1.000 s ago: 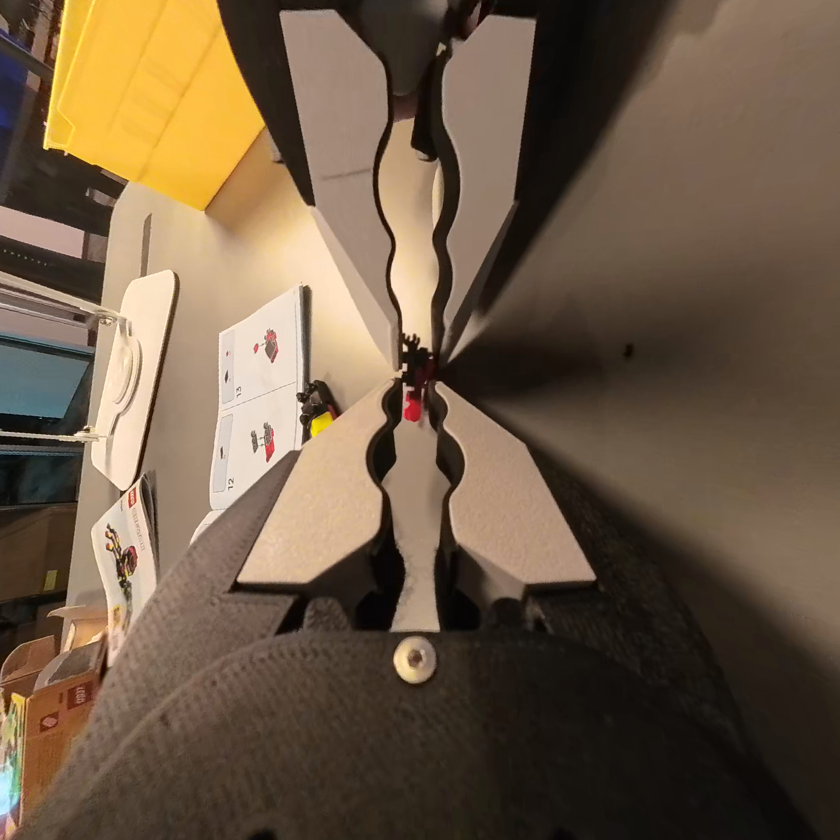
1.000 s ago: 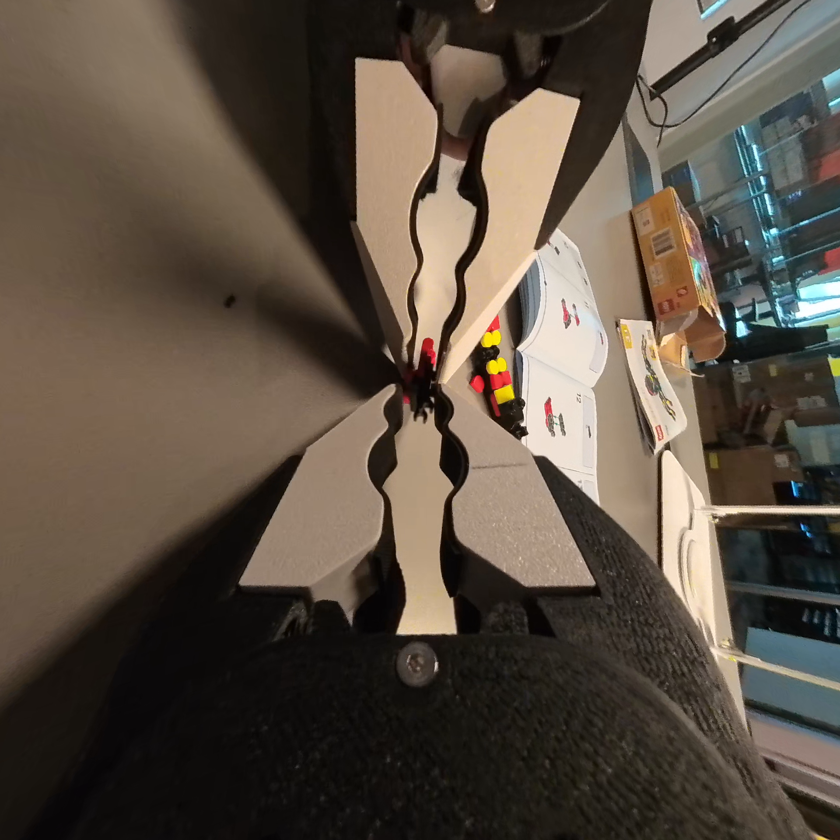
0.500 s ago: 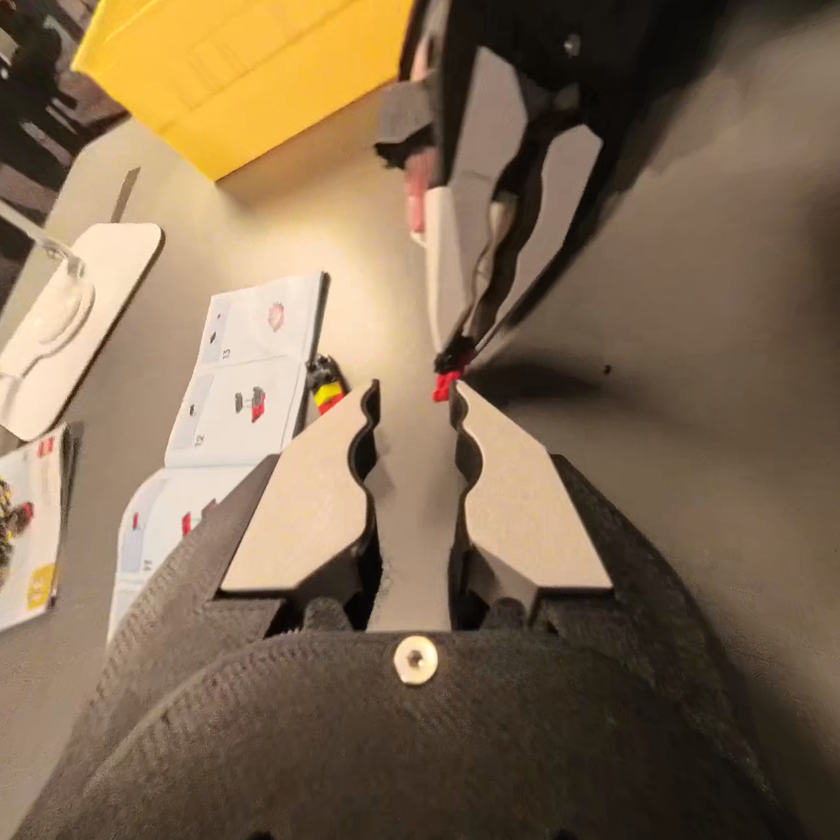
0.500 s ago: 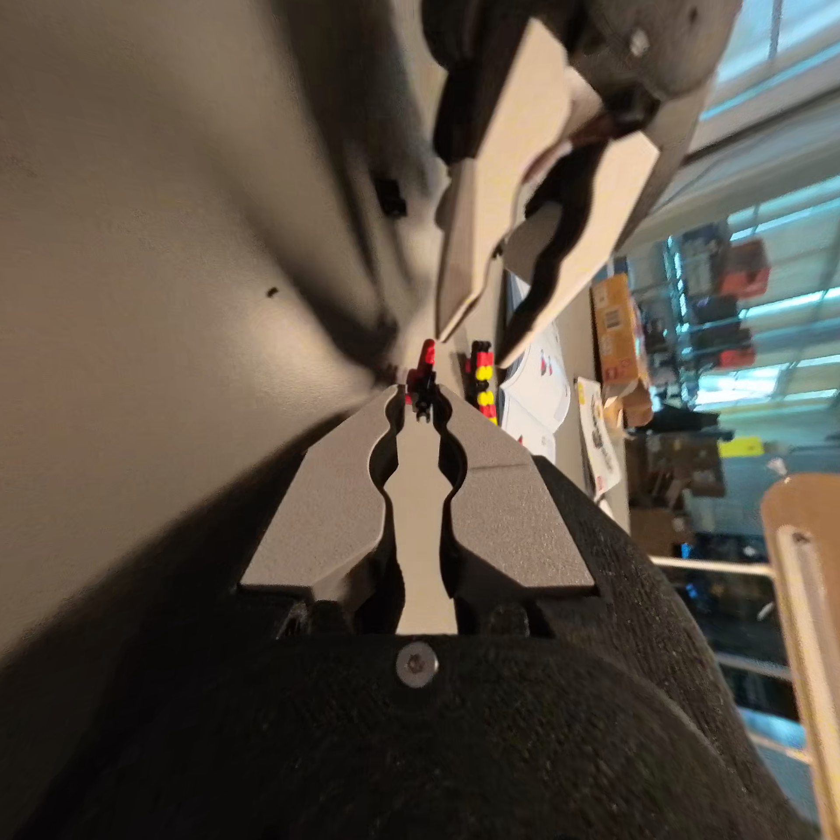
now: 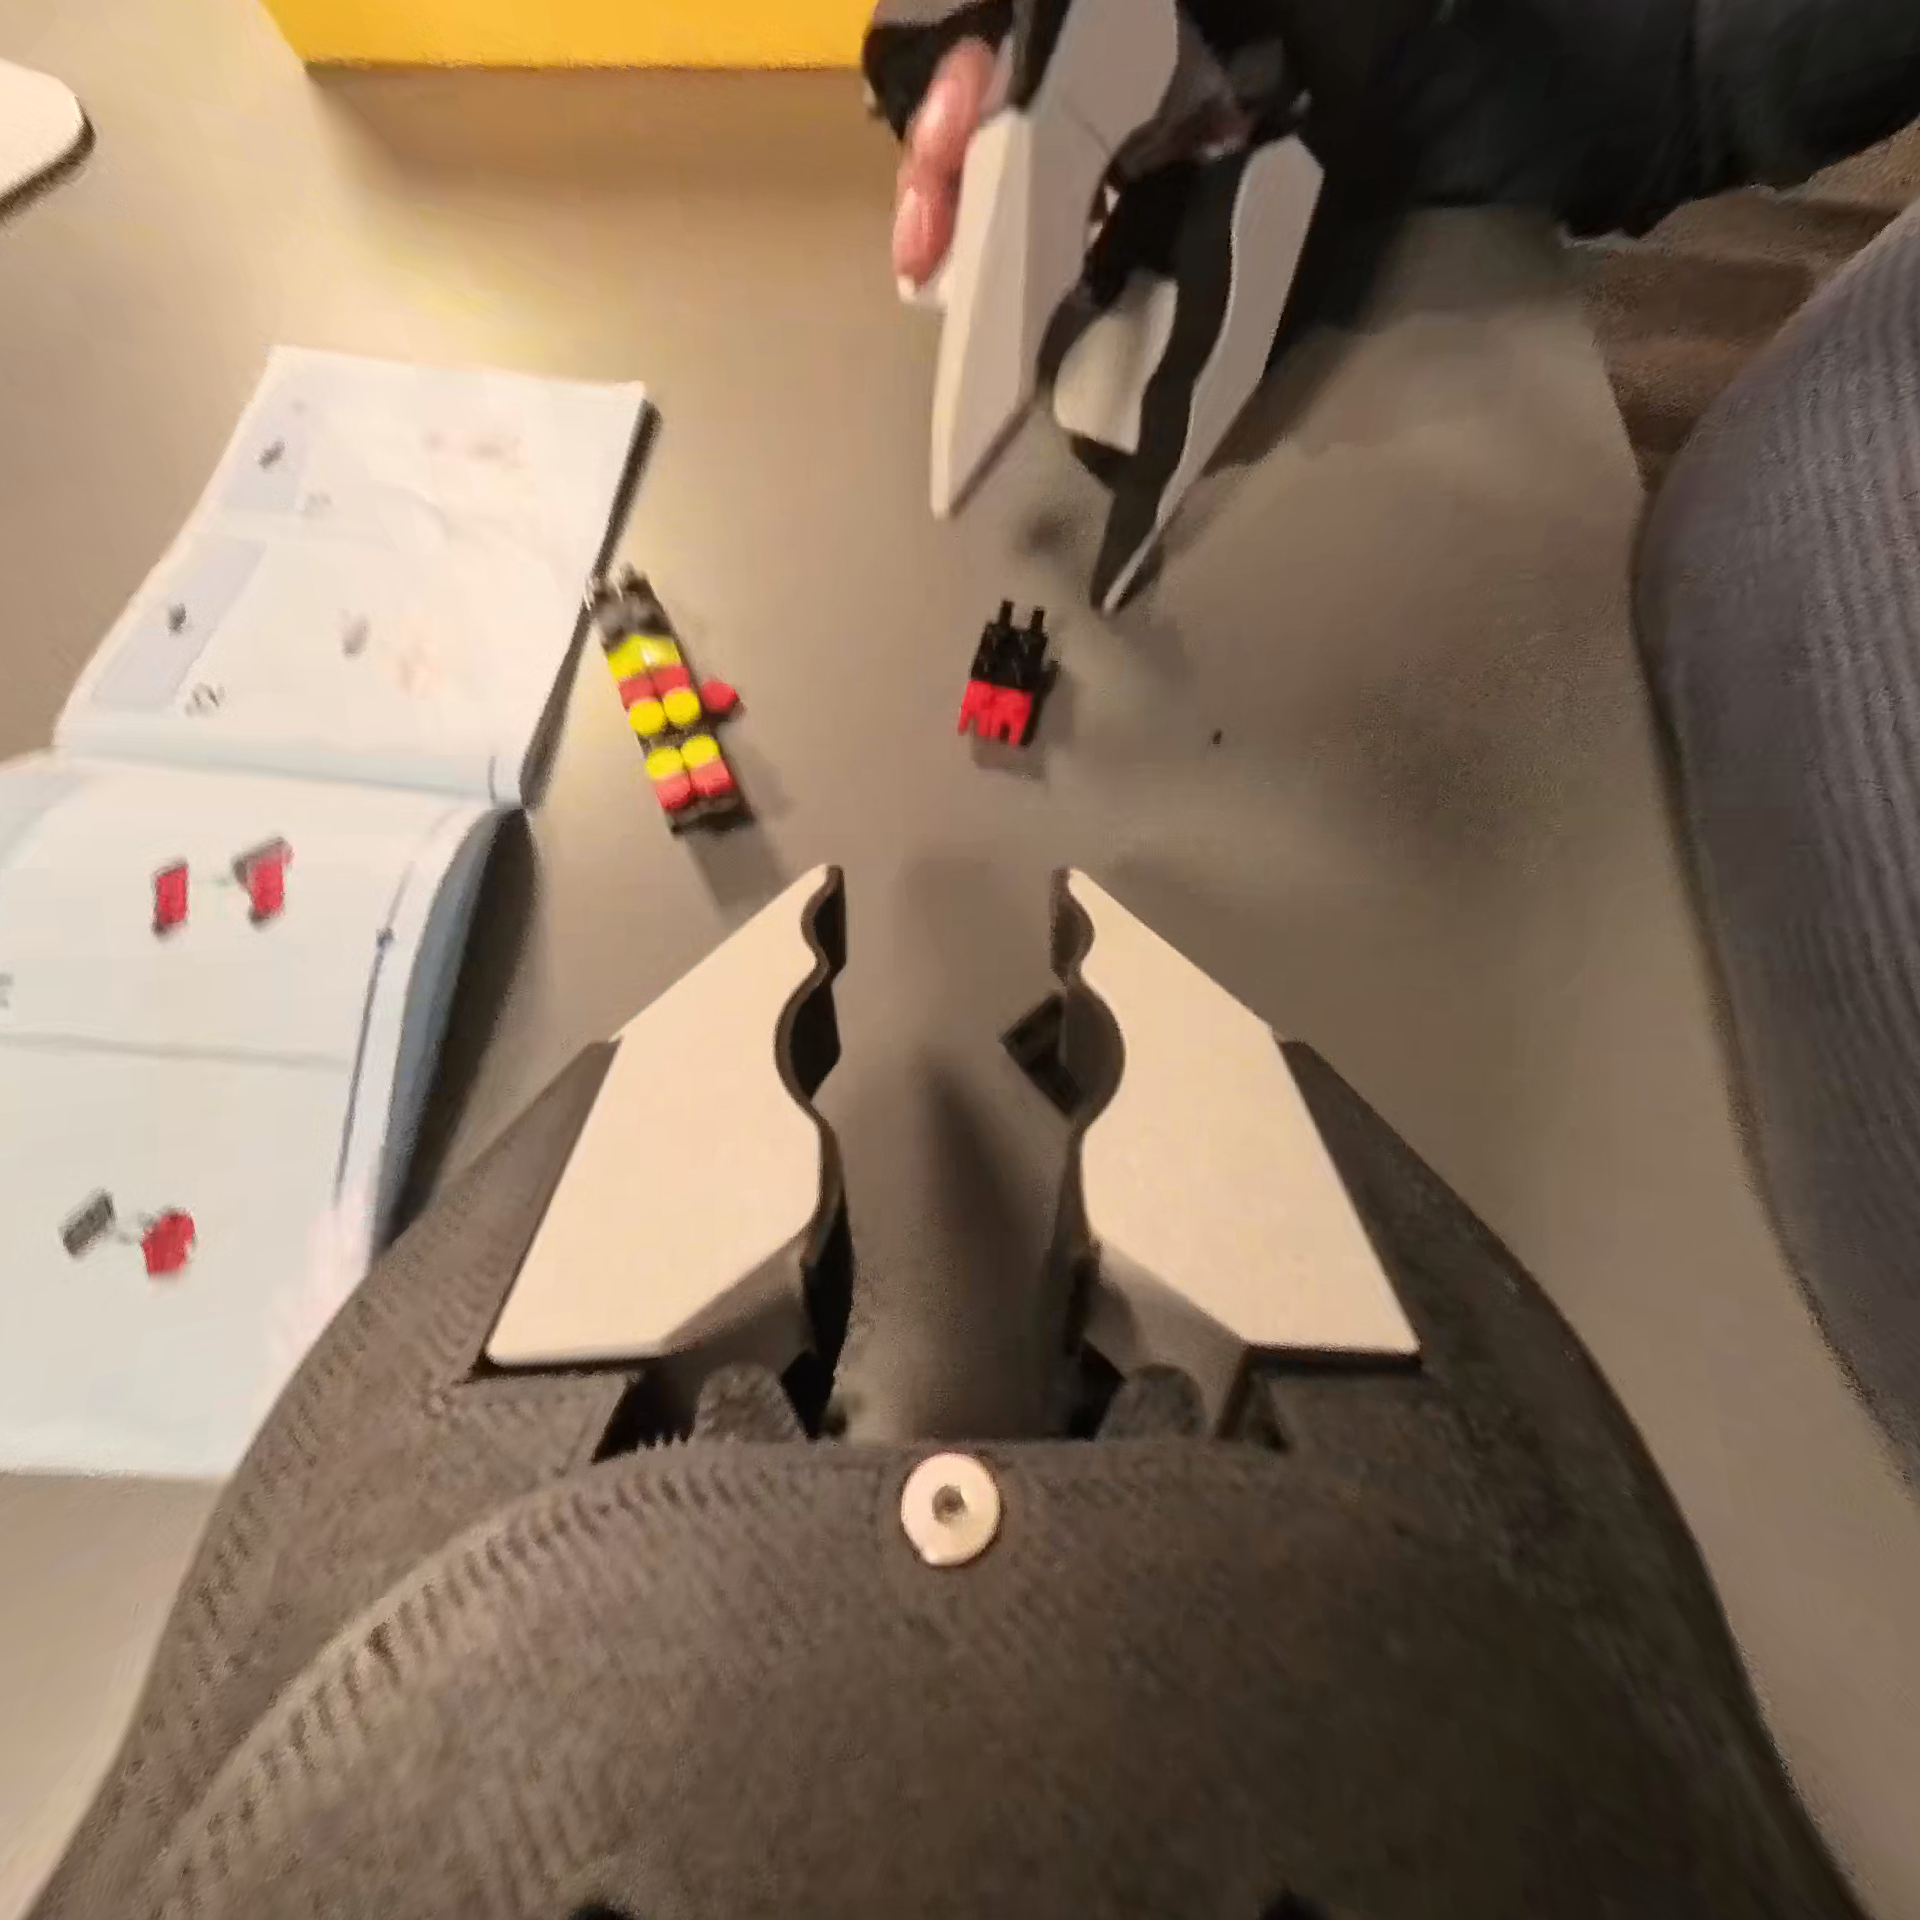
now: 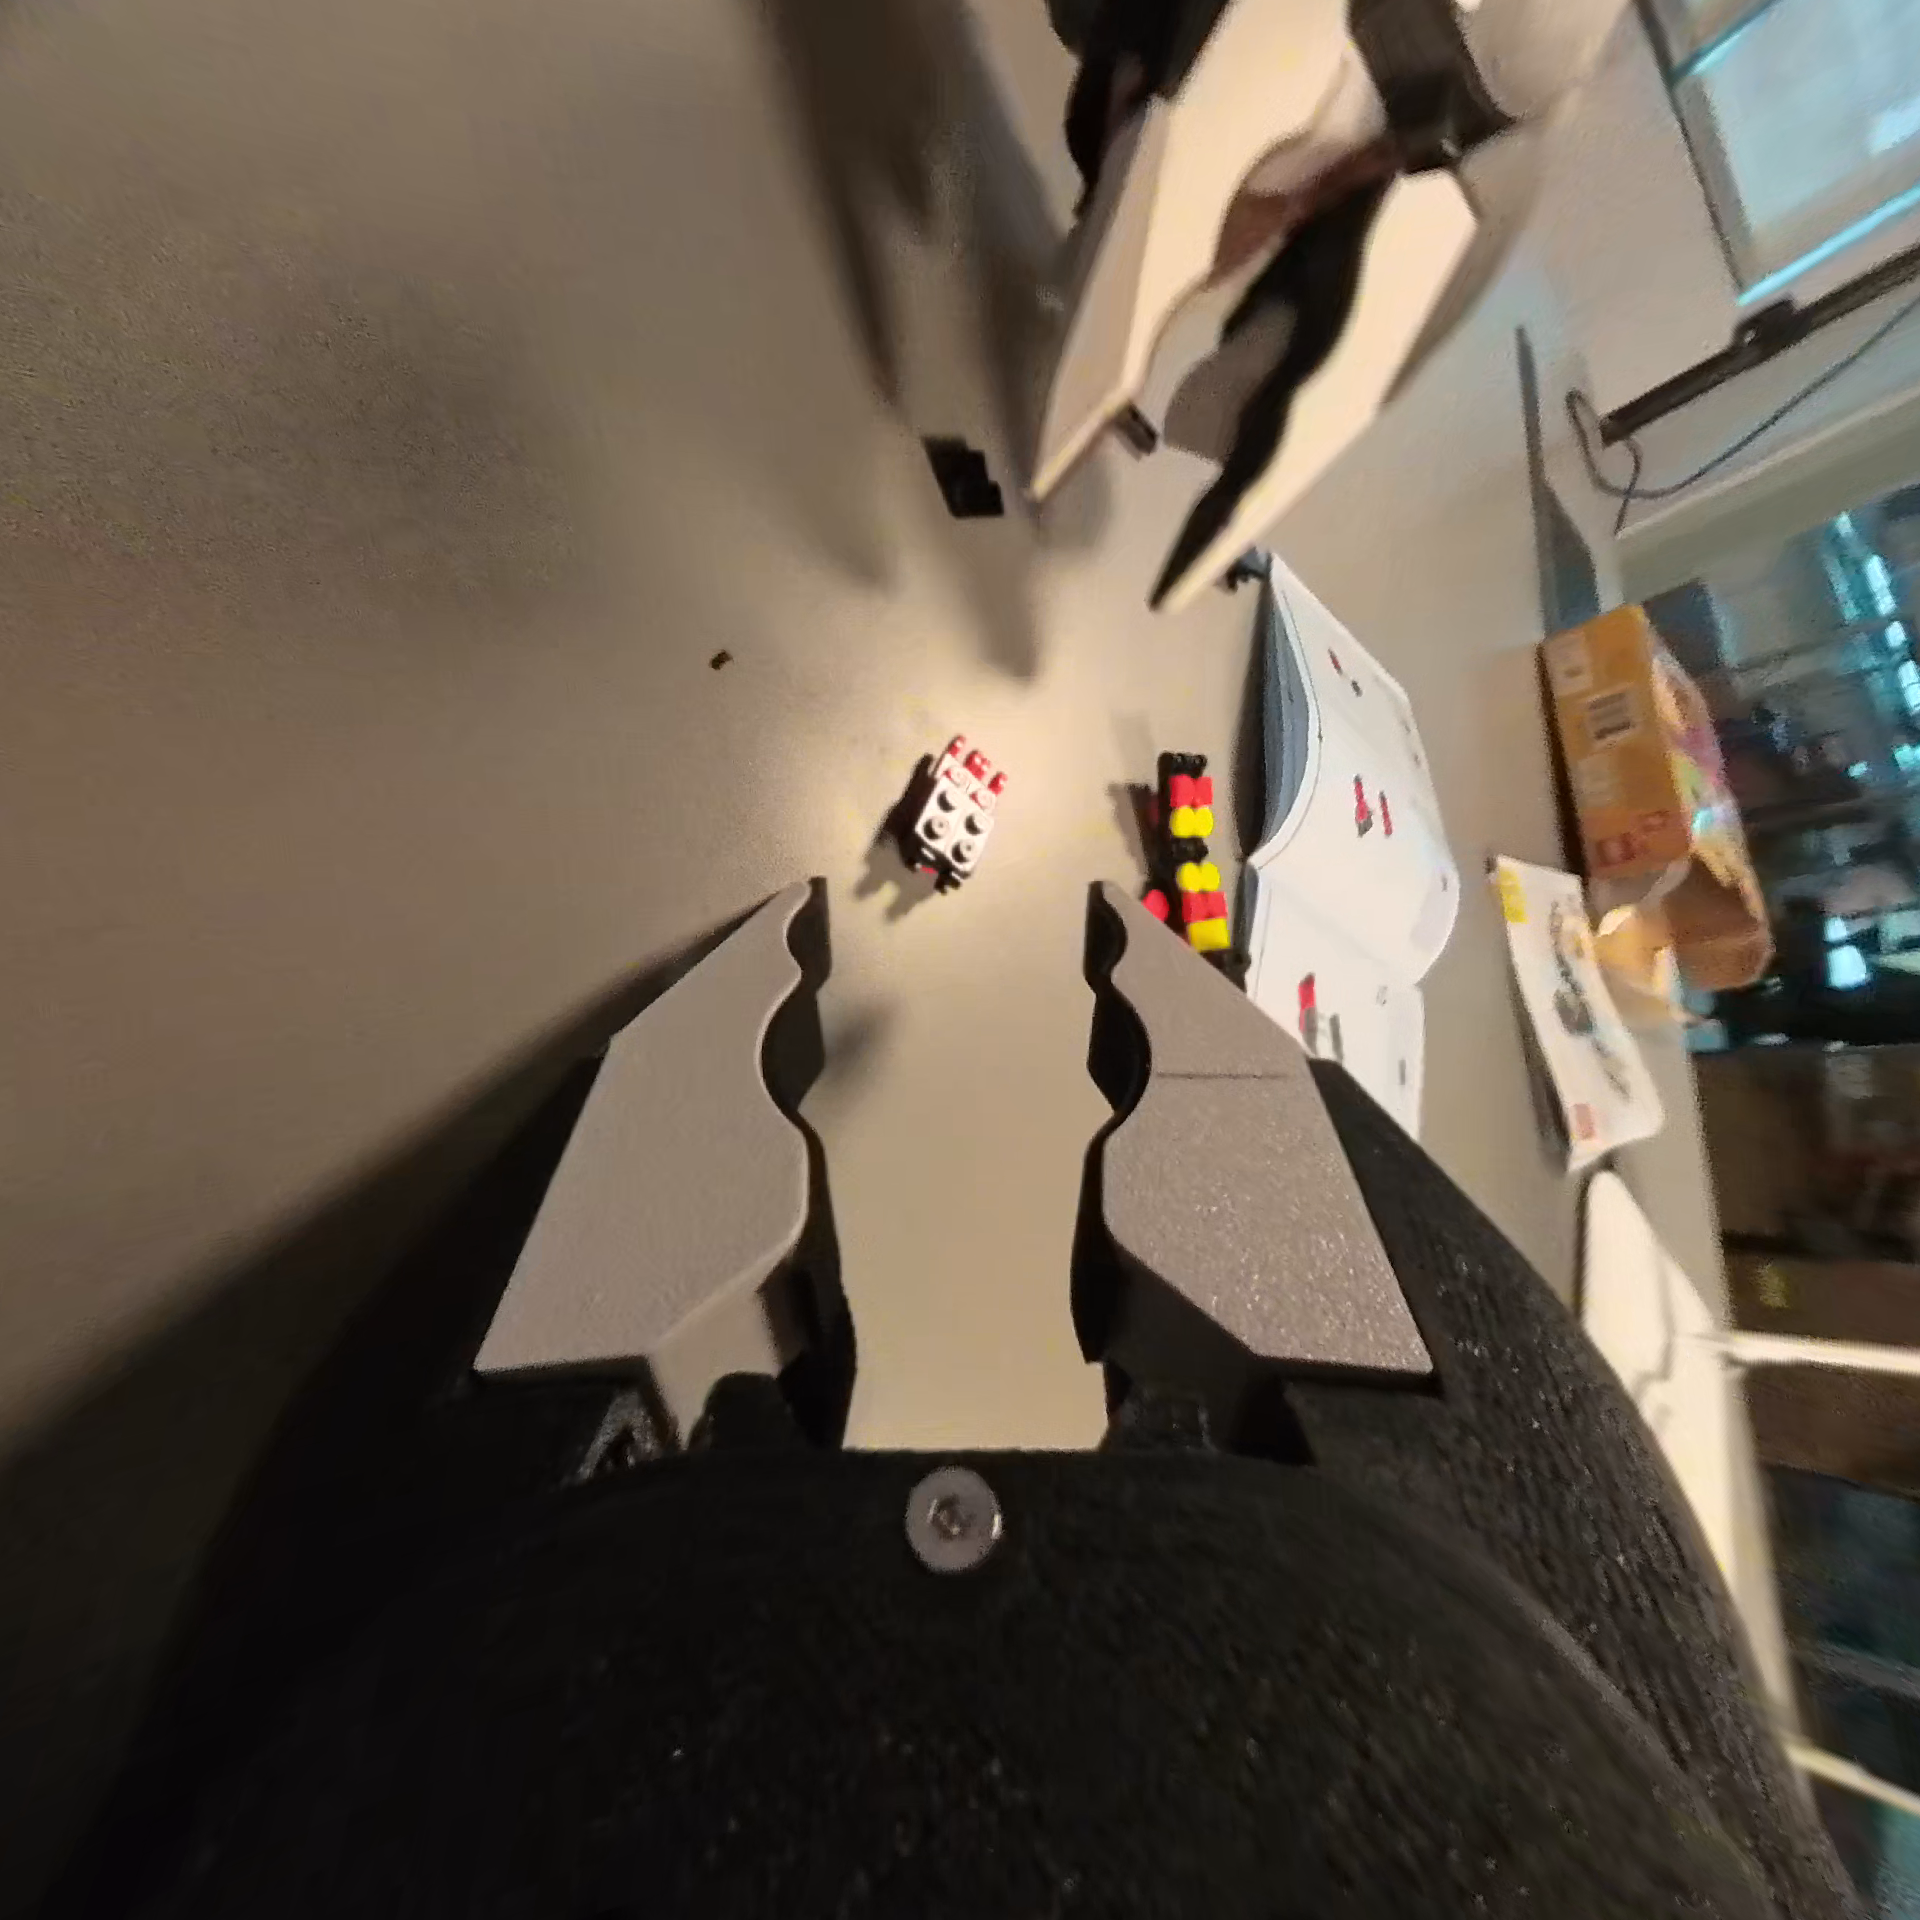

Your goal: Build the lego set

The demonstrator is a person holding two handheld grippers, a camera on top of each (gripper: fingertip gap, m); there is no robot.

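— Where's the red-and-black lego assembly (image 5: 1006,681)?
— Lying free on the table (image 5: 1351,935), between both grippers; blur hides its detail.
— Grippers?
— Left gripper (image 5: 948,902) and right gripper (image 6: 951,902) both spread, empty. The striped brick strip (image 5: 675,722) lies beside the instruction booklet (image 5: 260,790), cut off at the frame edge.

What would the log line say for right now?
left gripper: open, empty | right gripper: open, empty | small red-and-black lego assembly: on table, between grippers | striped lego strip: beside instruction booklet

Bare bench (image 5: 1351,831) fills the frame's right, while the open booklet (image 5: 260,779) and striped brick strip (image 5: 675,717) crowd its left.
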